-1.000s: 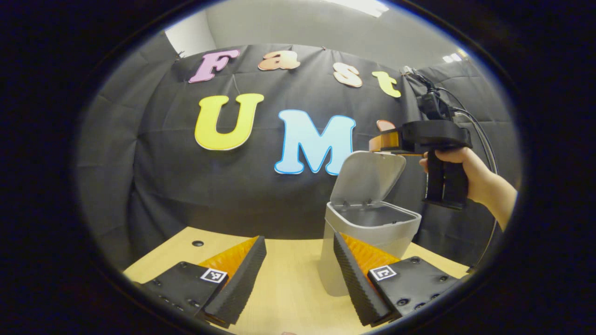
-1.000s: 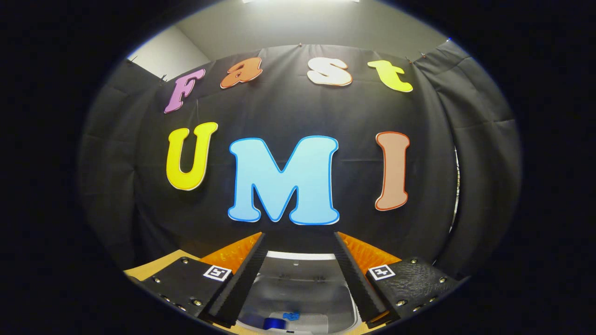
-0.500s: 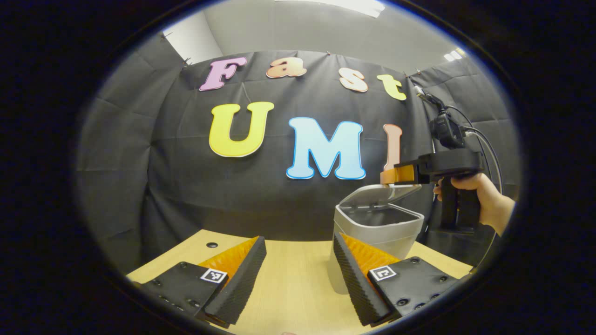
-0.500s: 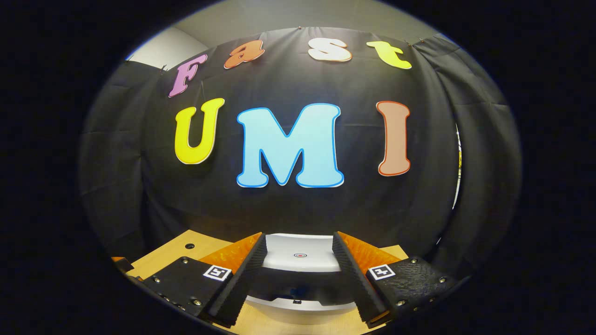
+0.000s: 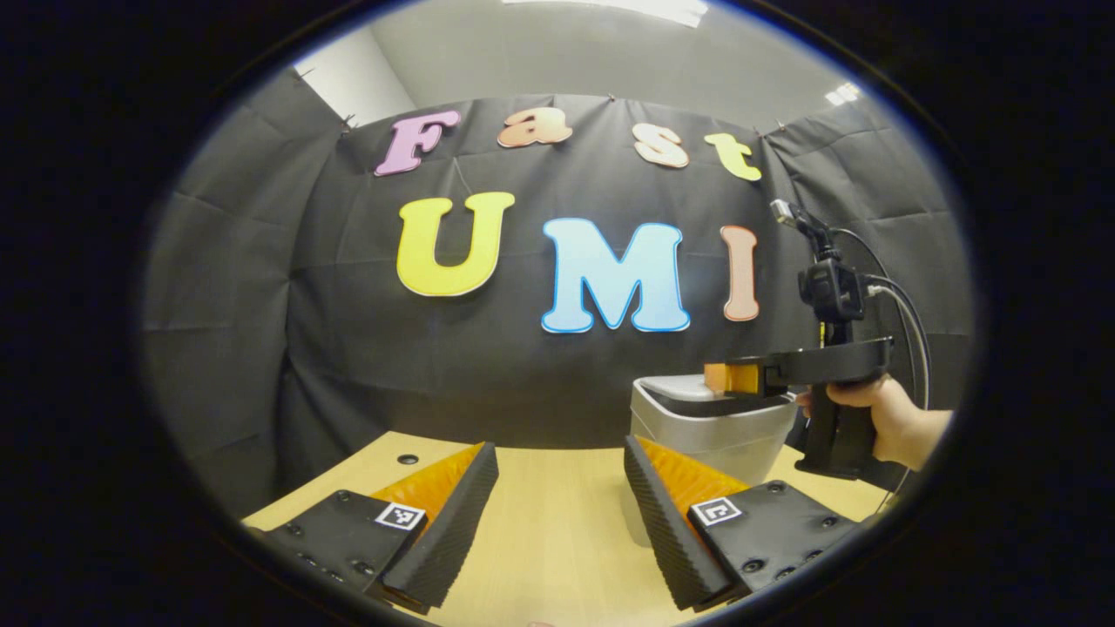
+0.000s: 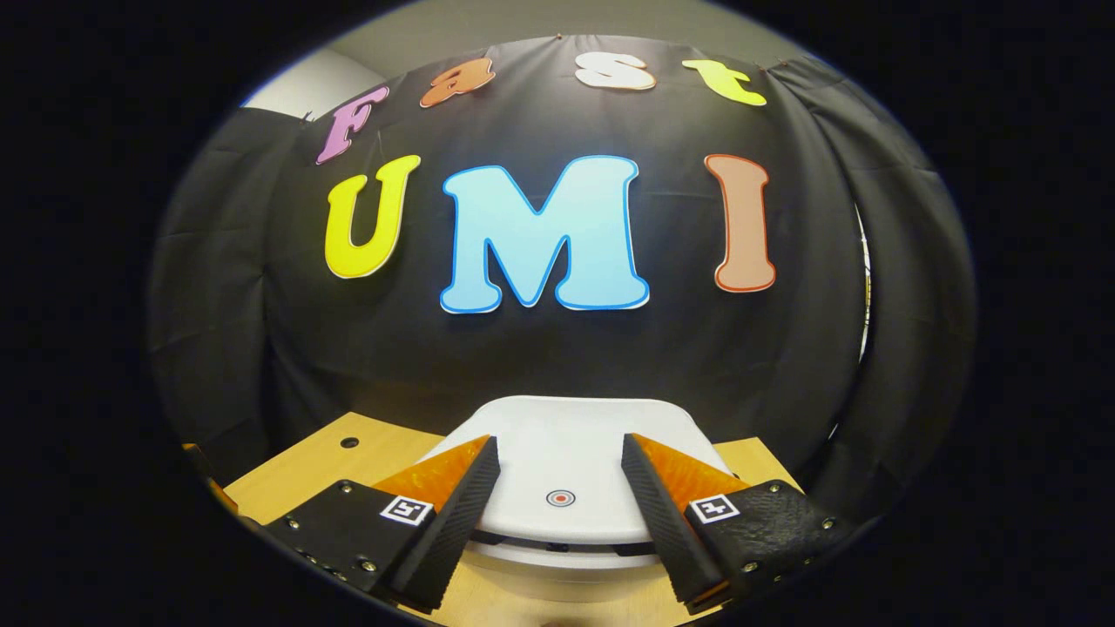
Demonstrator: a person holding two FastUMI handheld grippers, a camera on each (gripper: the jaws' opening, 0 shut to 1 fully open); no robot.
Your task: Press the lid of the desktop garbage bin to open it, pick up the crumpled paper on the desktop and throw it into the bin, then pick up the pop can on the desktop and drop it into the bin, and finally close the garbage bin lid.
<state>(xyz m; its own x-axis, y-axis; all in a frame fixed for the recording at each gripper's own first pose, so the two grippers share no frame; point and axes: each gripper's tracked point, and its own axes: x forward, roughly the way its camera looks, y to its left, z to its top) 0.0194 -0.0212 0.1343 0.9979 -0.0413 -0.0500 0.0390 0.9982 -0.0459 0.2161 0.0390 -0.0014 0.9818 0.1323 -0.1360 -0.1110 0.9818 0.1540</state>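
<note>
The grey desktop bin [image 5: 716, 442] stands on the wooden table at the right of the left gripper view. Its white lid [image 6: 566, 435] lies nearly flat on the bin, with a thin dark gap [image 6: 557, 546] under its front edge. My right gripper [image 6: 558, 440] is open and rests low over the lid, one finger on each side of a small red ring mark [image 6: 560, 498]. From the left gripper view, the right gripper [image 5: 732, 378] sits on the lid top, held by a hand [image 5: 880, 427]. My left gripper [image 5: 557, 446] is open above the table, left of the bin, with nothing between its fingers.
The light wooden table [image 5: 540, 540] reaches back to the black cloth wall. A small round hole [image 5: 407, 458] lies near the table's far left edge. Cables [image 5: 906, 296] hang behind the right gripper's handle.
The lid stood upright a second ago. The right gripper has pushed it down until it lies almost flat on the bin. The left gripper has barely moved.
</note>
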